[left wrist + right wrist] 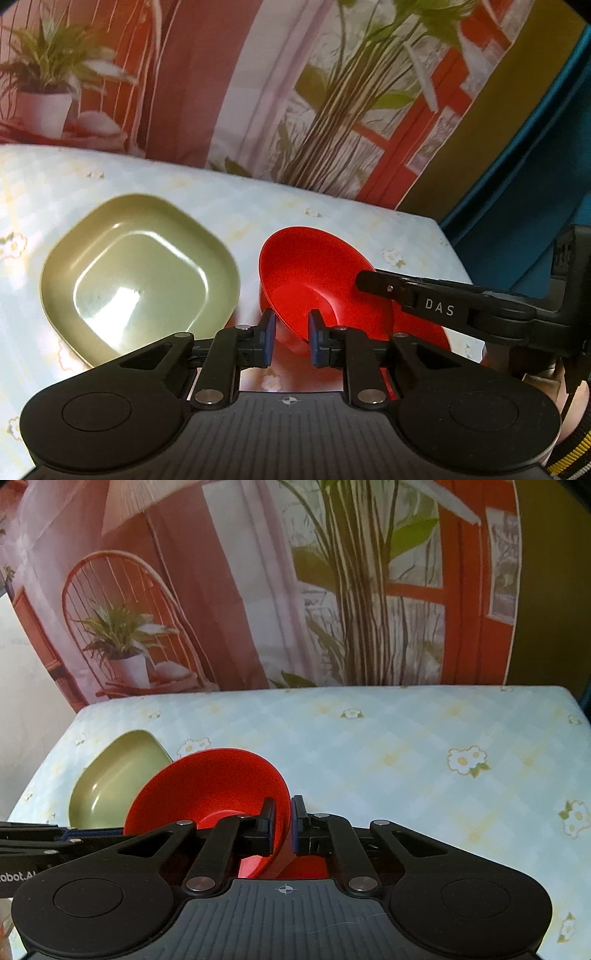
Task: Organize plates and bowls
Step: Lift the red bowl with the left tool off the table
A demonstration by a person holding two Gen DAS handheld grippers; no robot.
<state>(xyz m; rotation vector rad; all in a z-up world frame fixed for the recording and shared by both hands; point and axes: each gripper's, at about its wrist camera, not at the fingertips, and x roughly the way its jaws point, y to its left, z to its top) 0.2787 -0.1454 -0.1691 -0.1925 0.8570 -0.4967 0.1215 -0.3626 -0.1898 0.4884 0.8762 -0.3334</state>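
Floral tablecloth [332, 214] in pale blue-yellow checks, printed backdrop [258, 92] of plants and a red window frame behind it.

Left wrist view: green square plate [136, 273] sits flat on the cloth, nothing in it. Red bowl [314, 280] is just right of the plate, tilted, rim facing up and toward me, looks lifted rather than resting flat. My left gripper [291, 332] has its blue pads apart, the bowl's near lower edge sits between them, but I can't tell if either pad touches it; not clamped. My right gripper [373, 280] comes in from the right of the bowl, one finger laid over the far-right rim.

Right wrist view: right gripper [282, 823] is closed onto the red bowl [210, 790], the wall pinched between the two pads, one inside and one outside. Bowl is tipped toward the green plate [110, 786], which lies left of and behind the bowl, partly hidden by it. More red shows under the gripper below the bowl; can't tell if it's another dish. Rest of the cloth right of the bowl is bare.

Progress, my guess: early-to-mid. Bowl is in hand but not placed; plate not yet stacked or loaded. Left: set the bowl into or beside the plate, release.
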